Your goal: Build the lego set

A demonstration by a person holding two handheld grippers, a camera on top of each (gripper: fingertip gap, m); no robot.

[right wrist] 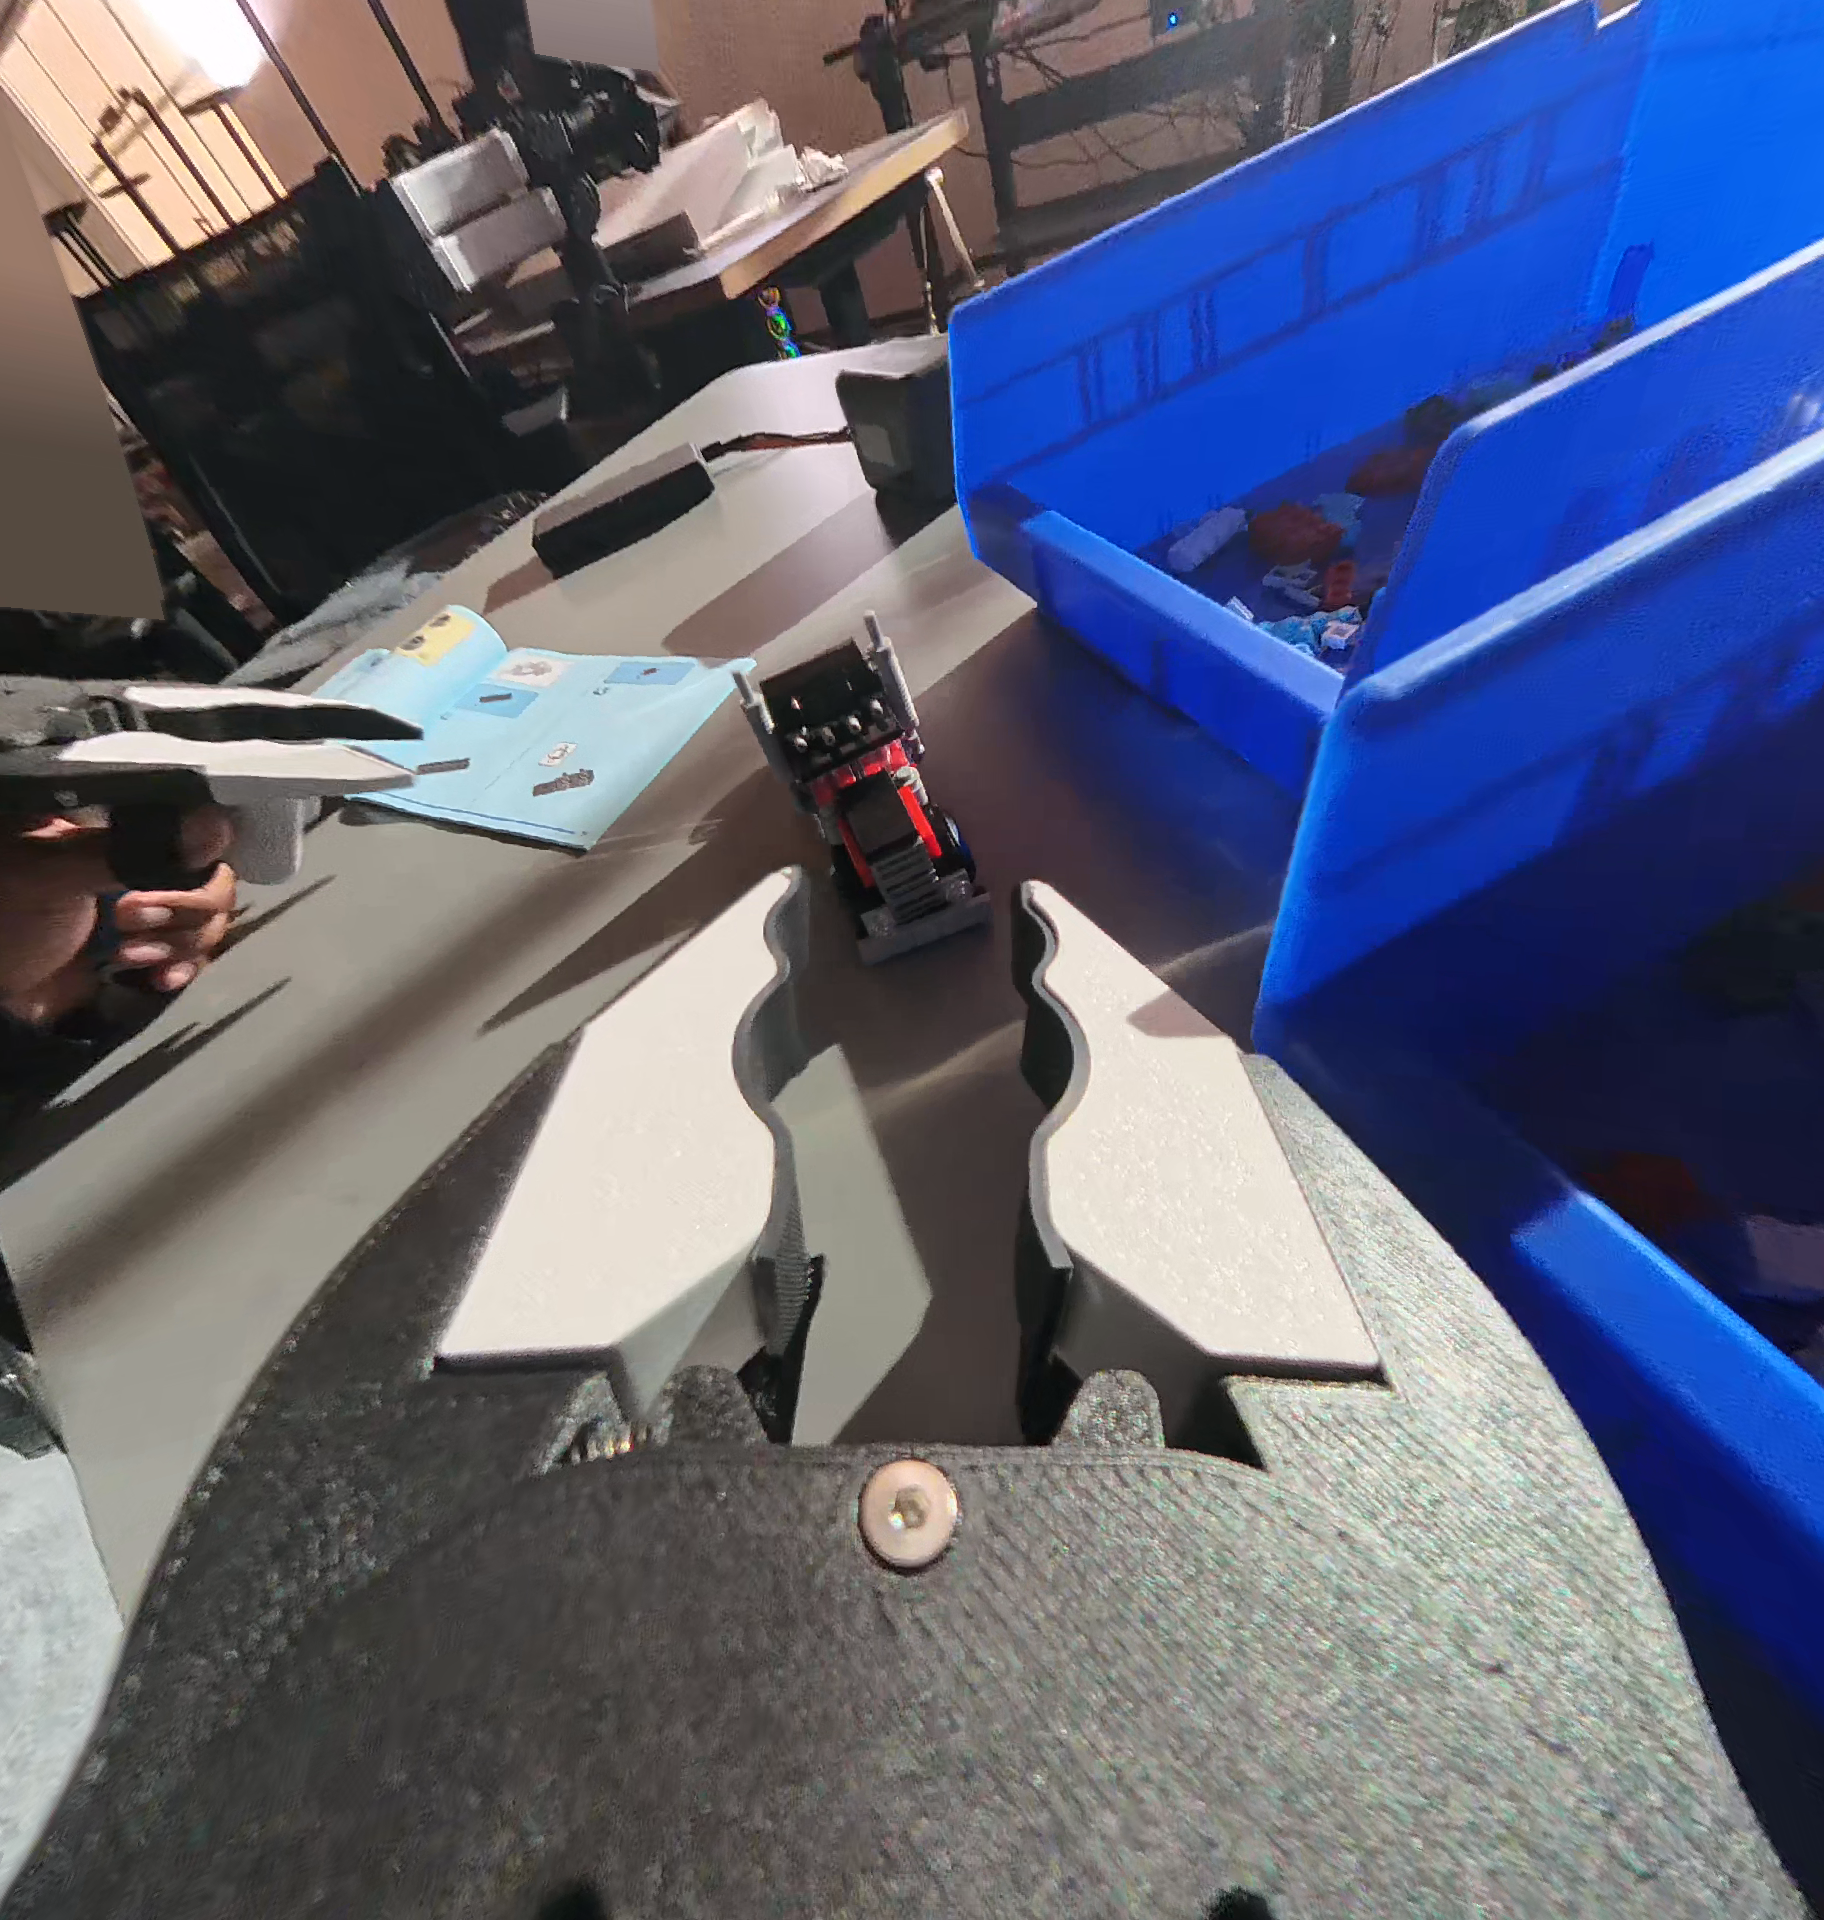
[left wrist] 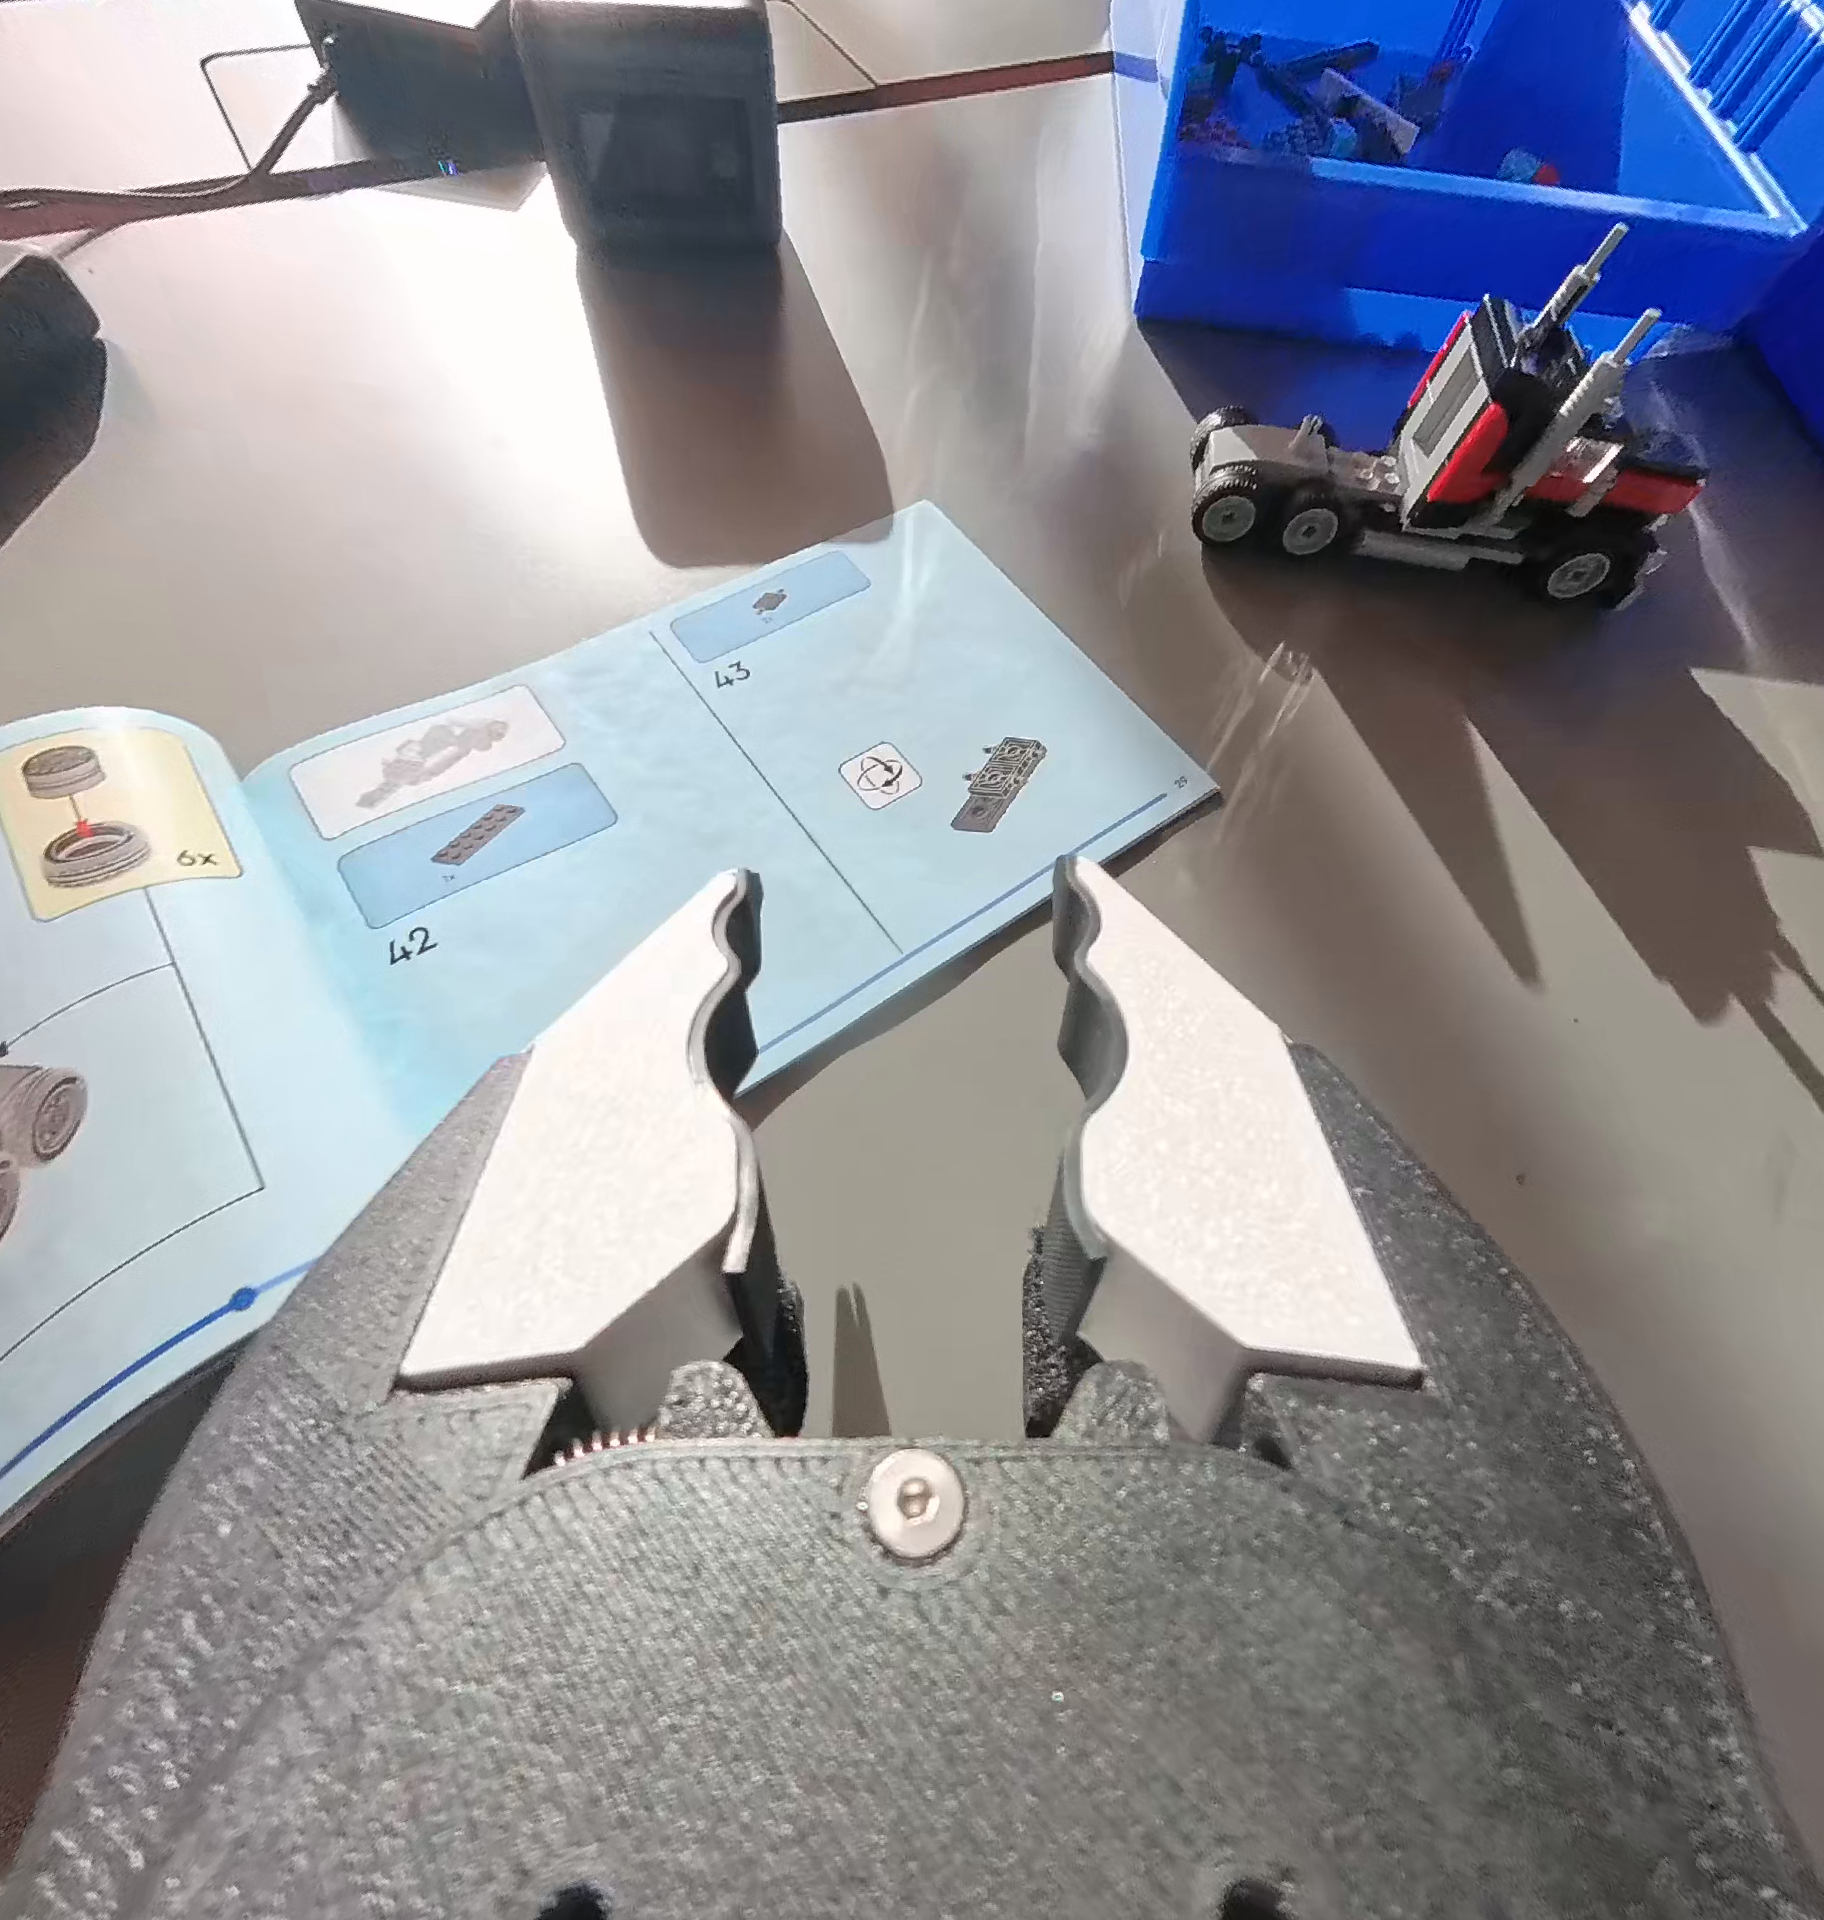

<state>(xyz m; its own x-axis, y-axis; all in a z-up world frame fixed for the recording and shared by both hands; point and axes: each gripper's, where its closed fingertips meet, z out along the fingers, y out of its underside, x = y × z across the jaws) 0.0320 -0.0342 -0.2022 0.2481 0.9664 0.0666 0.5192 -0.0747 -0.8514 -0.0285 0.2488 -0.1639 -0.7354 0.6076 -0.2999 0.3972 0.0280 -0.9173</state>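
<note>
A red, black and grey lego truck (left wrist: 1448,468) stands on the grey table, to the right of and beyond my left gripper (left wrist: 906,883), which is open and empty over the near edge of an open light-blue instruction booklet (left wrist: 534,821). In the right wrist view the truck (right wrist: 872,800) faces me, just ahead of my right gripper (right wrist: 903,894), which is open and empty. The left gripper (right wrist: 388,748) shows at the left of that view, held by a hand (right wrist: 87,914) beside the booklet (right wrist: 534,727).
Blue bins (left wrist: 1407,239) with several loose lego pieces stand at the back right, close along the right side of my right gripper (right wrist: 1510,727). A black box (left wrist: 648,125), a flat black device (right wrist: 617,509) and cables (left wrist: 253,156) lie at the far side of the table.
</note>
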